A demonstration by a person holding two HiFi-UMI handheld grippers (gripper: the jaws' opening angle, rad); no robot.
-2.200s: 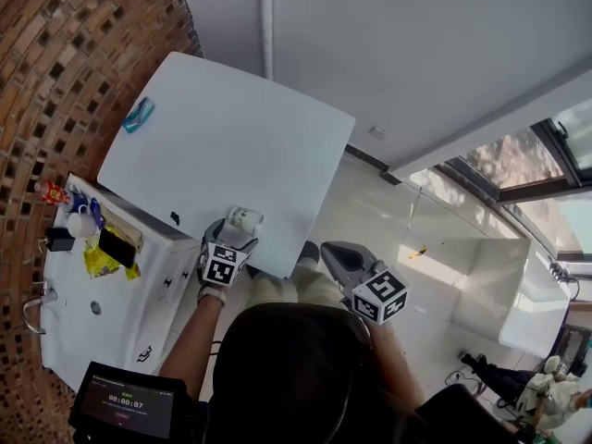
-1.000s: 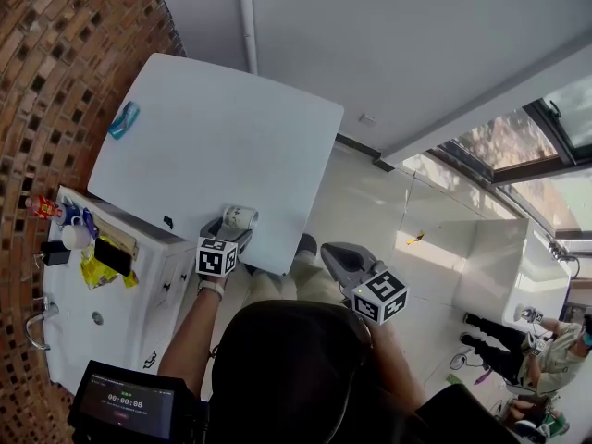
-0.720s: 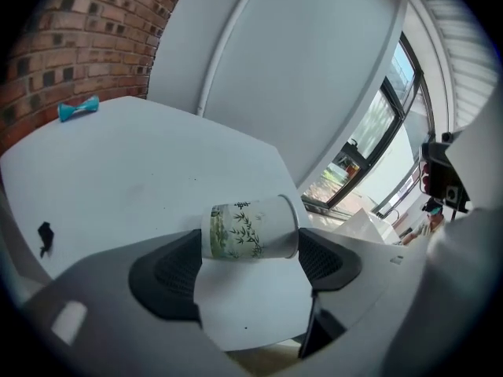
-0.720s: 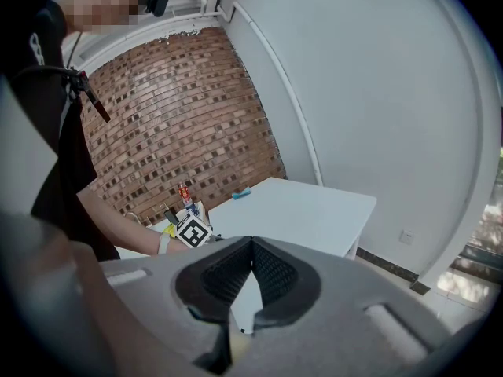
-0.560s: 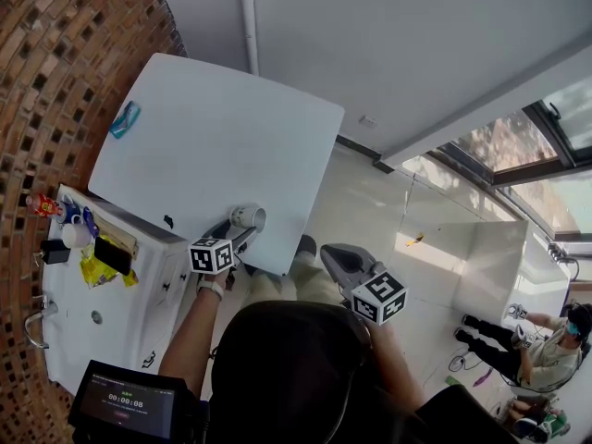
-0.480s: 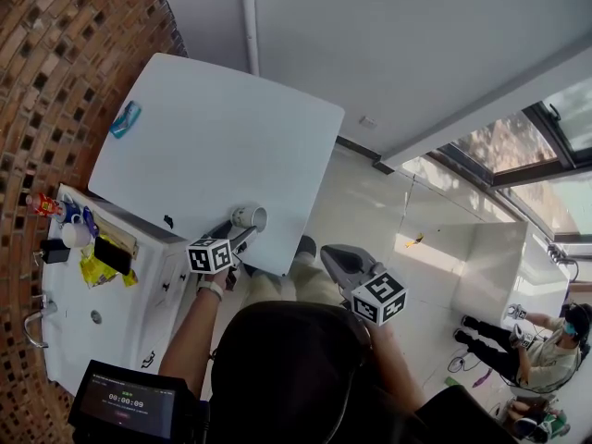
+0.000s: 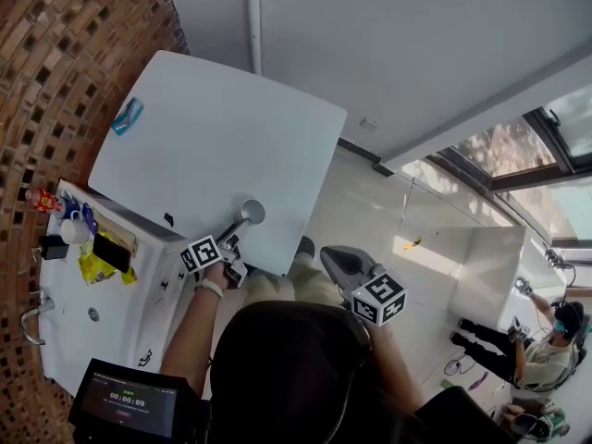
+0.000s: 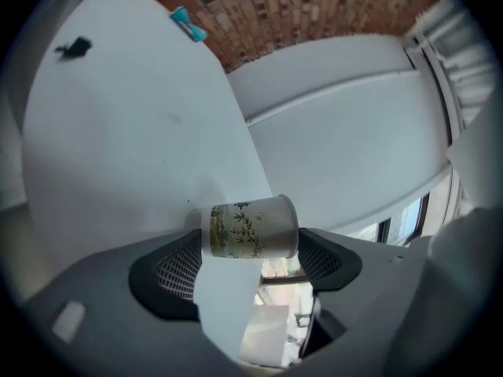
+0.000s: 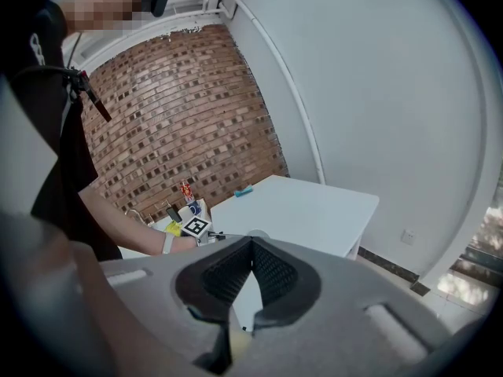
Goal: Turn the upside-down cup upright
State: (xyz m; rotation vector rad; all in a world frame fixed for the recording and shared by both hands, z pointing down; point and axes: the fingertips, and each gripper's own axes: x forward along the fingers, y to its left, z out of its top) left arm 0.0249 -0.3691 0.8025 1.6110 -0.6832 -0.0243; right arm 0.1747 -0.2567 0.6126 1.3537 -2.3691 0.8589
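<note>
A paper cup (image 7: 252, 211) with a green bamboo print hangs over the near edge of the white table (image 7: 213, 146). My left gripper (image 7: 242, 222) is shut on it. From above the cup shows one round end. In the left gripper view the cup (image 8: 253, 228) lies crosswise between the pads, narrow base at the left pad, wide rim at the right. I cannot tell whether it touches the tabletop. My right gripper (image 7: 331, 255) stays off the table's near right corner; its pads (image 9: 236, 269) meet with nothing between them.
A blue object (image 7: 128, 116) lies at the table's far left corner. A white counter (image 7: 65, 294) with bottles, mugs and a sink stands on the left by the brick wall (image 7: 65, 54). A small screen (image 7: 129, 403) sits at the bottom, and people (image 7: 518, 336) are on the floor at the lower right.
My left gripper has rolled on the spot with the cup in it: the printed side showed before, now a round end faces up. The right gripper has not moved.
</note>
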